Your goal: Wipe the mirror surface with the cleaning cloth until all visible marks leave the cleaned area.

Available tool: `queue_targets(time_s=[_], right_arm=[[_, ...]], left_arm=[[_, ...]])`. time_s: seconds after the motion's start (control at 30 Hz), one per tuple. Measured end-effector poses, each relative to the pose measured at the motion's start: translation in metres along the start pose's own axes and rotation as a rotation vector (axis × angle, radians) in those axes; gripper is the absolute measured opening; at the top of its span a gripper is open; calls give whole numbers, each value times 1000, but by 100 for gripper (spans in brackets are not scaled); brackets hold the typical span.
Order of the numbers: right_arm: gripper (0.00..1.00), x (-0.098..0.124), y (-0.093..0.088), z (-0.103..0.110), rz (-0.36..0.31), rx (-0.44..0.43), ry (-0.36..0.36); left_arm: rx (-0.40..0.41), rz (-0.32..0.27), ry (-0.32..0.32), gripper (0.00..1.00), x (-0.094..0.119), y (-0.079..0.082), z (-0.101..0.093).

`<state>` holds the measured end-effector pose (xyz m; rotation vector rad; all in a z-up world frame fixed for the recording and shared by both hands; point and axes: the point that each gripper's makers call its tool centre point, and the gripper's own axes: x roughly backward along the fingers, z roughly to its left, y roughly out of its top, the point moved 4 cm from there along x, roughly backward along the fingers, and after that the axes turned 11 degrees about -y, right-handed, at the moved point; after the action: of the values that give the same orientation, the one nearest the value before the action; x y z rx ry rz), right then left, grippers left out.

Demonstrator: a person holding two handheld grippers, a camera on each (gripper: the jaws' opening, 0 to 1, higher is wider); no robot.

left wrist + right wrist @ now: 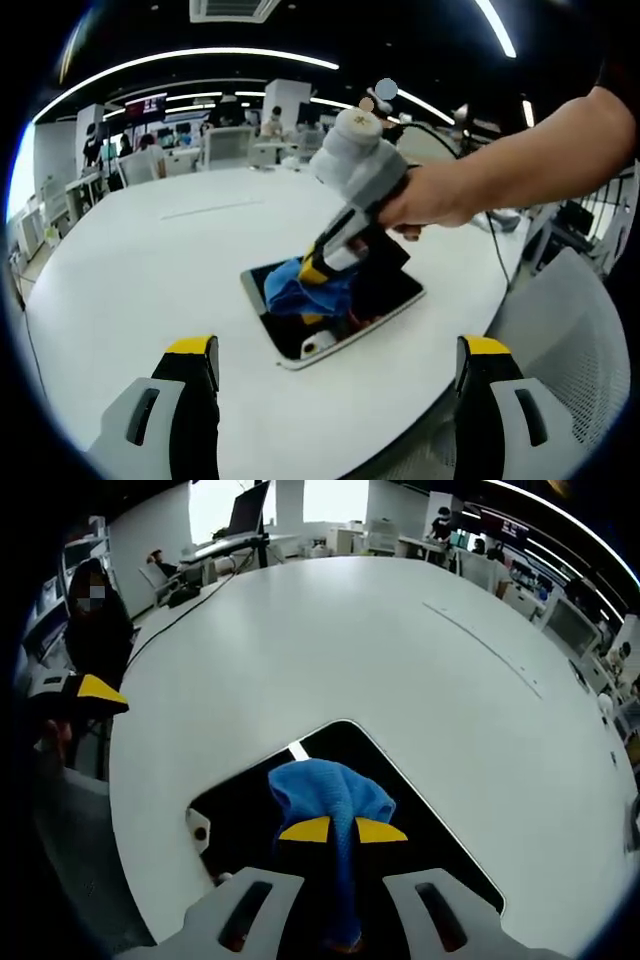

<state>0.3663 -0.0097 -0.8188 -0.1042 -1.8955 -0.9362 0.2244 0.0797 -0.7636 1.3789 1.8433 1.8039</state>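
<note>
Right hand-held gripper (343, 830) pinching the blue cleaning cloth (332, 788), yellow tips pressed together on the bunched fabric, cloth wad down on the mirror (255, 805). Mirror = dark rectangular pane w/ pale frame, lying flat on the white round surface (400, 650), near the edge closest to the person. In left gripper view, same right hand-held gripper (318, 268) comes in from the right, held by a hand (430, 195), cloth (300, 290) sitting roughly mid-mirror (385, 300).

Left hand-held gripper (338, 350): jaws spread wide, nothing between them, hanging back off the mirror, apart from it.

Step in hand, by my read: wiping, mid-pass. Marks on glass too small/dark to judge from either view; can't tell how much is clean.

To do it well:
- Keep cloth flat-ish under the tips so fabric, not the yellow pads, meets the glass.
- Overlapping strokes, edge to edge, incl. corners near the frame; cloth is bunched, so contact patch is small, needs more passes.
- Light, even pressure; mirror is loose on a smooth surface and prob. slides. Left hand-held gripper could steady the frame.
- Mirror sits close to the surface edge: stroke inward, not toward the drop.
- Keep mirror + cloth inside both views.
</note>
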Motion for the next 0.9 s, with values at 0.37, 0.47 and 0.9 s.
queue_targets(time_s=[0.37,0.47,0.9], right_arm=[[2,9,-7,14,-7,5,15],[2,11,-9,18,-8,8,22],[3,22,-19,37,-11,-15,57]], left_arm=[[-3,3,-4,99,0,0,-1],[-4,4,-5,99,0,0,-1],[-6,6,-11,99,-1,0,-3]])
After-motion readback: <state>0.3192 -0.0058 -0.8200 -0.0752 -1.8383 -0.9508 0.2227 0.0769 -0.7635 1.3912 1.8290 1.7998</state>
